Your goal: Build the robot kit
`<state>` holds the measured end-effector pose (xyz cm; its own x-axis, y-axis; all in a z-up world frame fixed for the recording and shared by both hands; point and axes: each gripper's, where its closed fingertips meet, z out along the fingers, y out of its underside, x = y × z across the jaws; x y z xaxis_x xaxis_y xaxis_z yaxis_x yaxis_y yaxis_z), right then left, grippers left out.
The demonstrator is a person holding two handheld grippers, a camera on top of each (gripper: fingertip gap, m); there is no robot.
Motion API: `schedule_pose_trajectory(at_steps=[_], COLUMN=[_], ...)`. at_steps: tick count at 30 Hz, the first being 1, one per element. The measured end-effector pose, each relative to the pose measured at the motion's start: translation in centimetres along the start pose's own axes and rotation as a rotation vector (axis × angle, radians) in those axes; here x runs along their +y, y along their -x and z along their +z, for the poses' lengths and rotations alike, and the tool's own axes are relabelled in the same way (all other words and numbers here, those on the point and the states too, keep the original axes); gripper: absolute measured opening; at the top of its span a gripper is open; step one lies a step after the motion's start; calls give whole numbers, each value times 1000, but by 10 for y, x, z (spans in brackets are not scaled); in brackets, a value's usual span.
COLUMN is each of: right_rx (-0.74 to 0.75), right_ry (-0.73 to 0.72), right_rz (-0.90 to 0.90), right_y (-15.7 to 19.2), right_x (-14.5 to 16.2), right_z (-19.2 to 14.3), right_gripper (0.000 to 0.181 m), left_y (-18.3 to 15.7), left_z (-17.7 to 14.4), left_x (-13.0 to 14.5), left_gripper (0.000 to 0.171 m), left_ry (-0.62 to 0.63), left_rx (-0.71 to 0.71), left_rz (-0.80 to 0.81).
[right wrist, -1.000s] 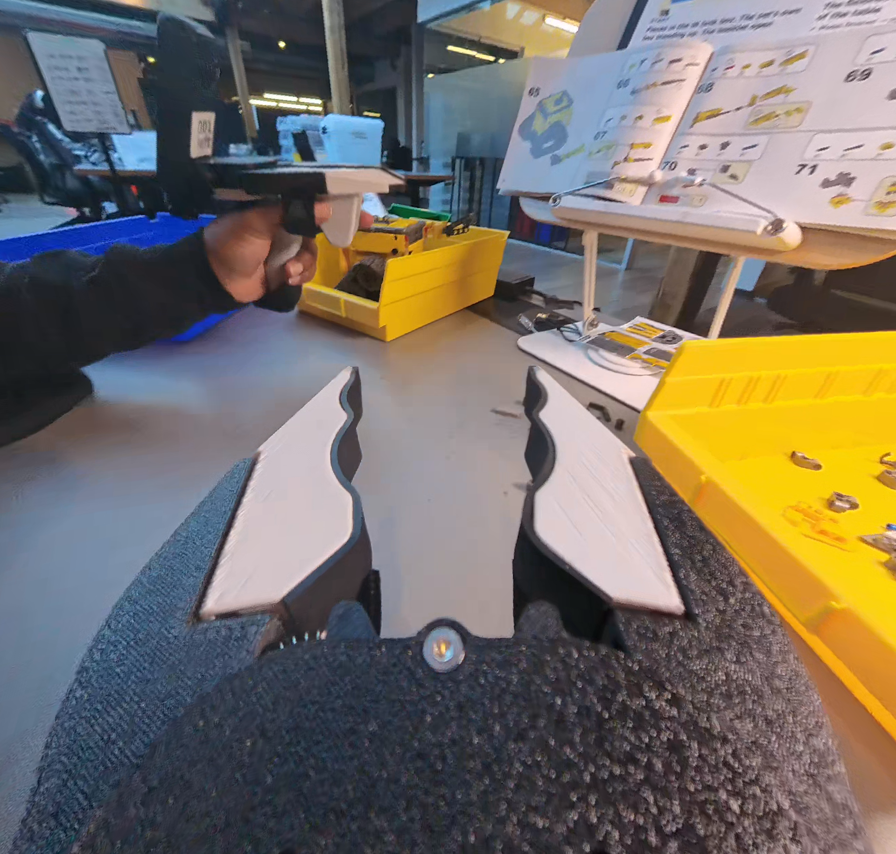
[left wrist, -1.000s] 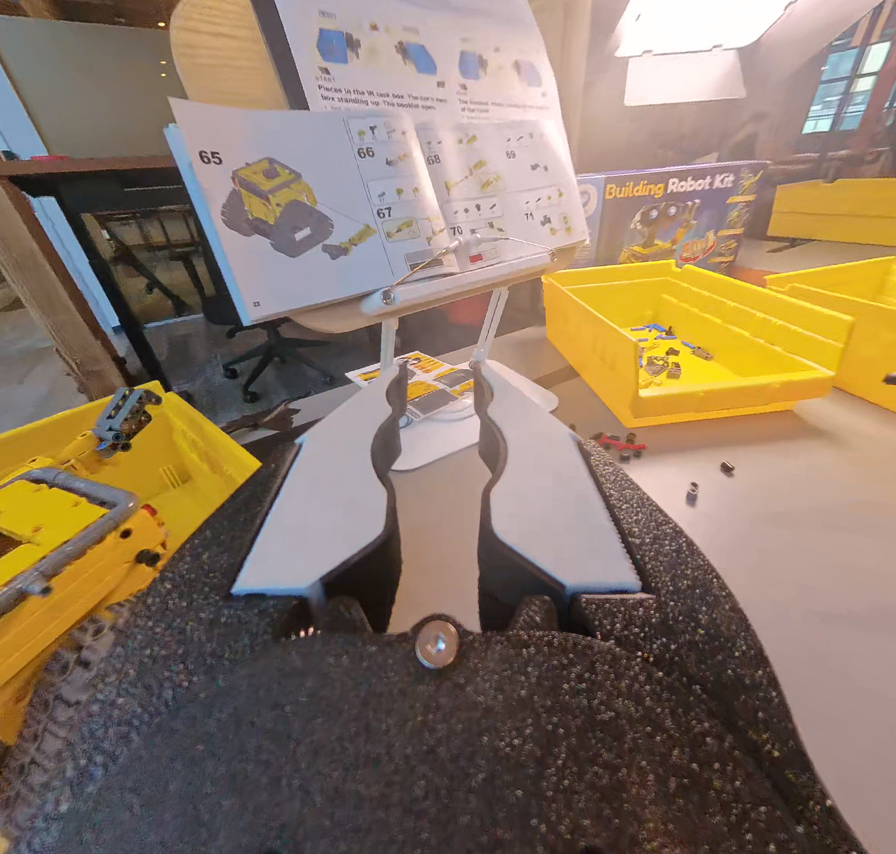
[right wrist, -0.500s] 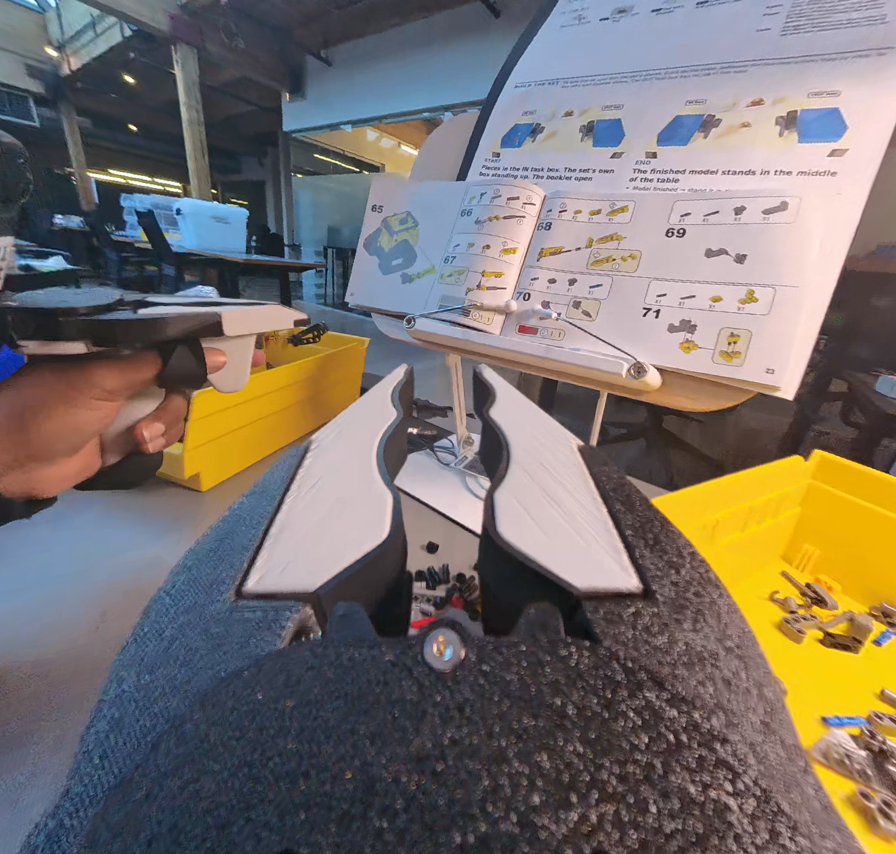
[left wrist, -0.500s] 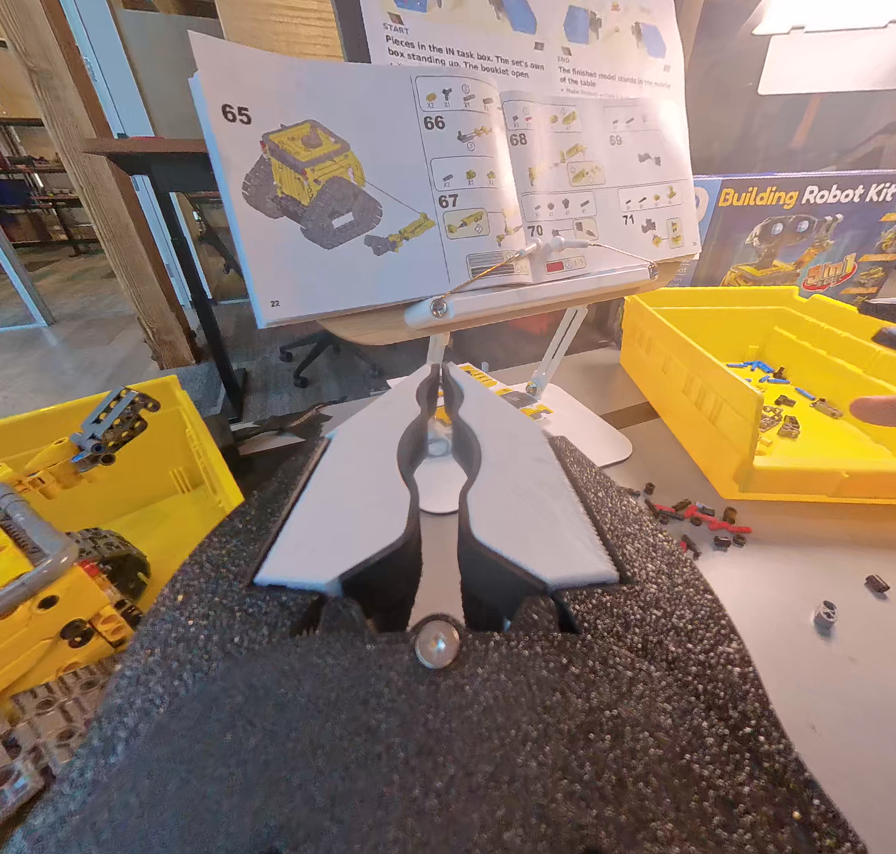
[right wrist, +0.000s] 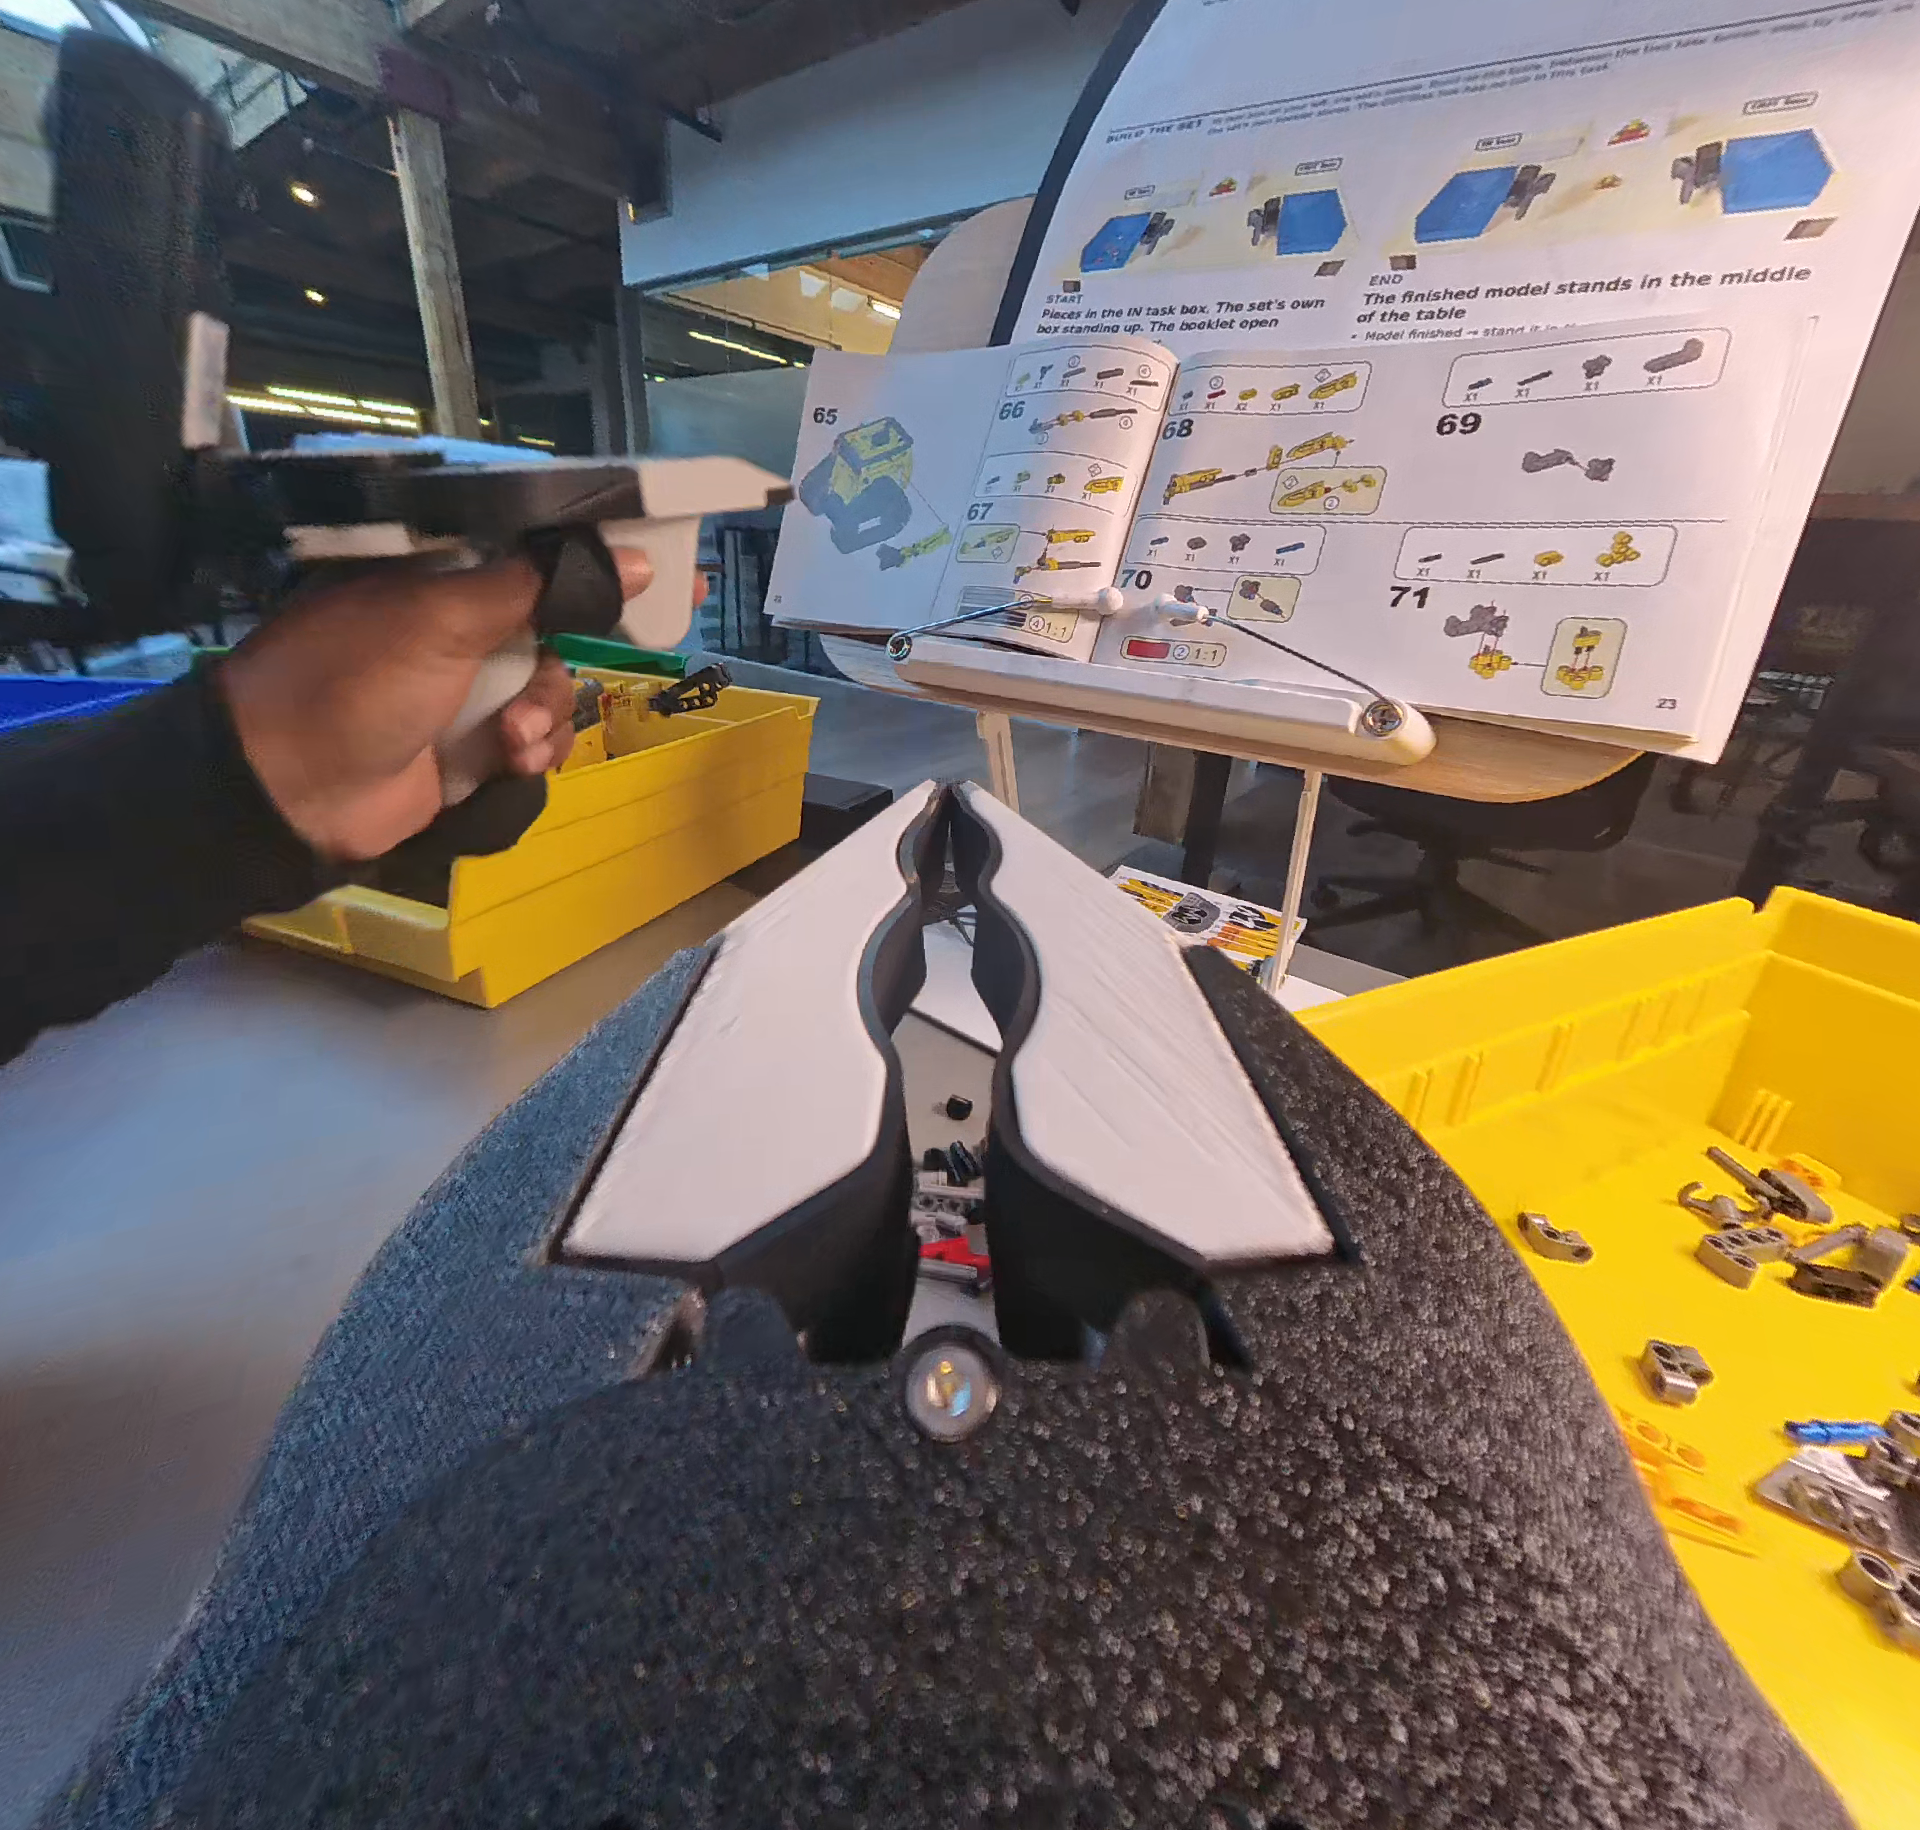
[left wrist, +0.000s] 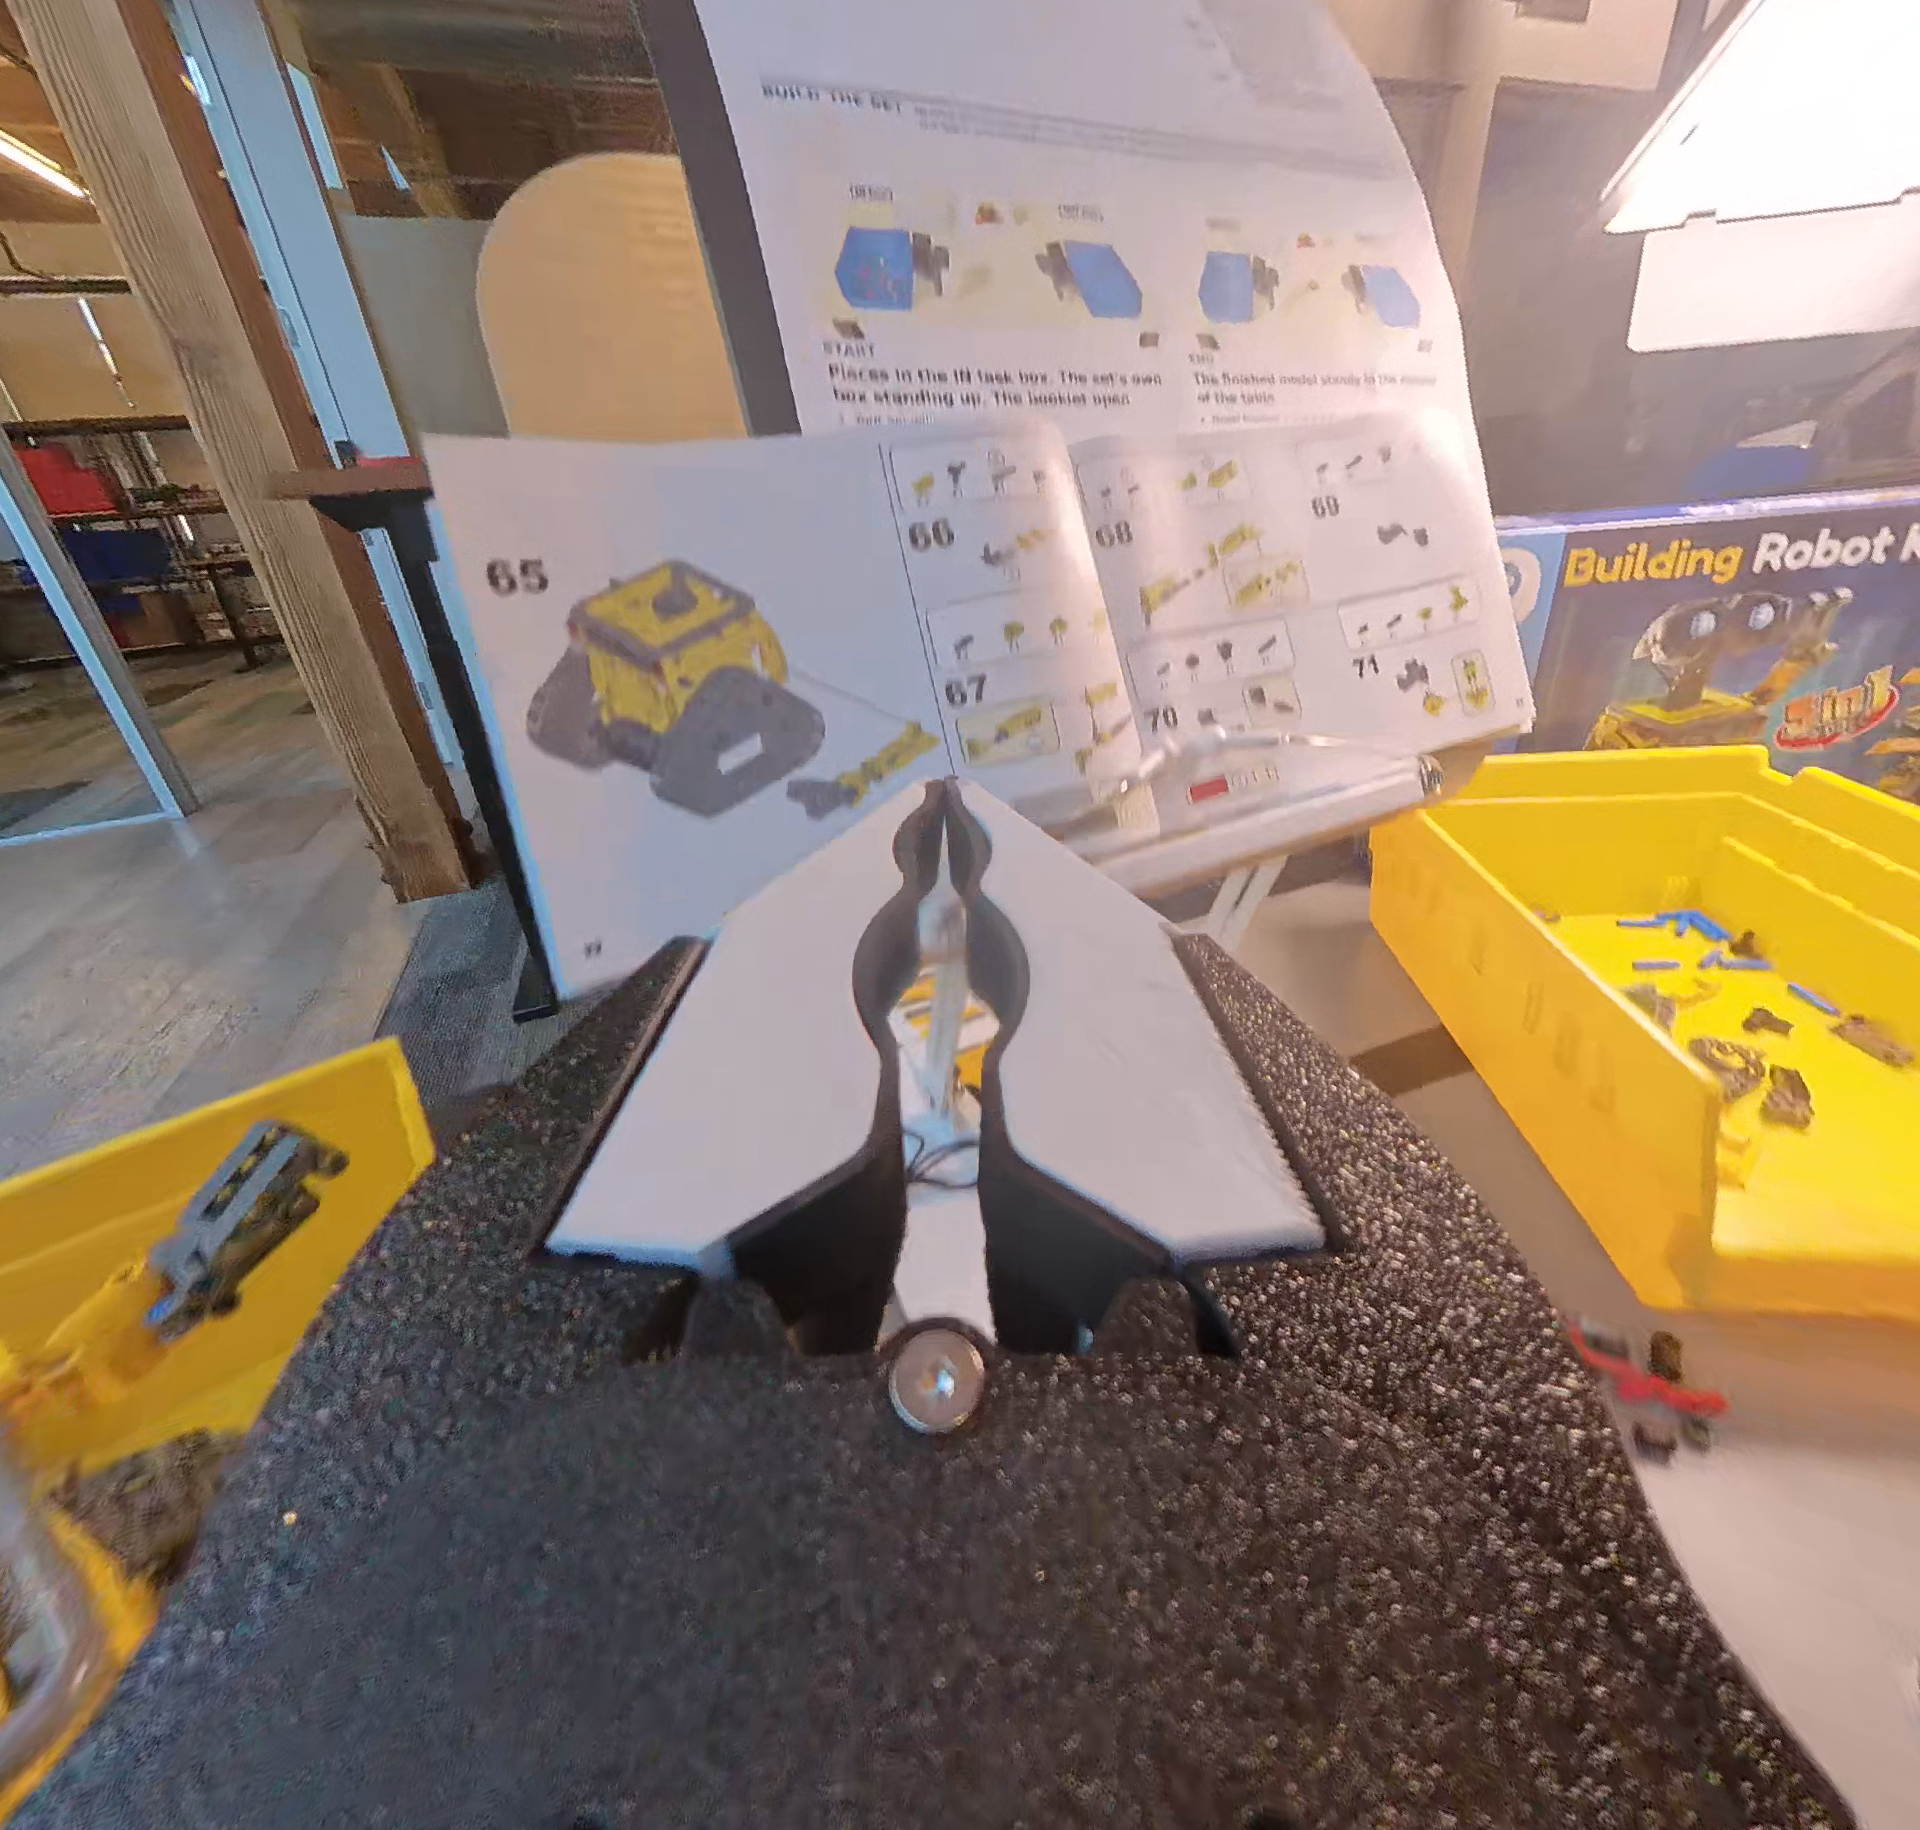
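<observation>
Two grippers up in the air, jaws closed on nothing

The left gripper [left wrist: 948,816] and right gripper [right wrist: 951,793] both have jaws pressed together and empty, pointing at the open booklet [right wrist: 1226,523] on its stand [right wrist: 1164,705]. Little loose pieces [right wrist: 951,1198] lie on the bench [right wrist: 239,1136] below, beside a yellow bin [right wrist: 1538,1063]. A low swing might knock the stand over.

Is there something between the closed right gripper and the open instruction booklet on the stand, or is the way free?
Nothing visible blocks it. The right gripper is shut and empty, and only open air lies between its tips and the booklet on the stand. The left gripper is off to the side.
</observation>
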<state>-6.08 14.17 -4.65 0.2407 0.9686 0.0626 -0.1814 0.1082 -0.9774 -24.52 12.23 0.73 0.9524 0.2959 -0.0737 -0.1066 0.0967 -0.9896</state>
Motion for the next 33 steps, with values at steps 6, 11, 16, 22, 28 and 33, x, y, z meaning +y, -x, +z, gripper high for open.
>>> schedule_pose_trajectory(at_steps=[6, 11, 16, 22, 28, 33], right_rx=[-8, -14, -35, -44, -54, -61], right_ry=[-4, 5, 21, 30, 41, 49], right_rz=[-44, -30, -41, -36, -36, -31], right_y=[-8, -15, -11, -11, -9, -8], right_x=[-1, 1, 6, 8, 11, 14], right_z=[-10, -9, -8, -7, -7, -6], right_gripper=[0, 0, 0, 0, 1, 0], left_y=[1, 7, 9, 4, 0, 0], left_z=[71, 103, 111, 110, 110, 111], left_x=[-41, -40, -34, -36, -34, -33], left_gripper=[0, 0, 0, 0, 0, 0], left_ry=[-29, 11, 32, 18, 22, 26], left_rx=[-6, -19, -33, -31, -26, -27], left_rz=[36, 54, 75, 96, 101, 109])
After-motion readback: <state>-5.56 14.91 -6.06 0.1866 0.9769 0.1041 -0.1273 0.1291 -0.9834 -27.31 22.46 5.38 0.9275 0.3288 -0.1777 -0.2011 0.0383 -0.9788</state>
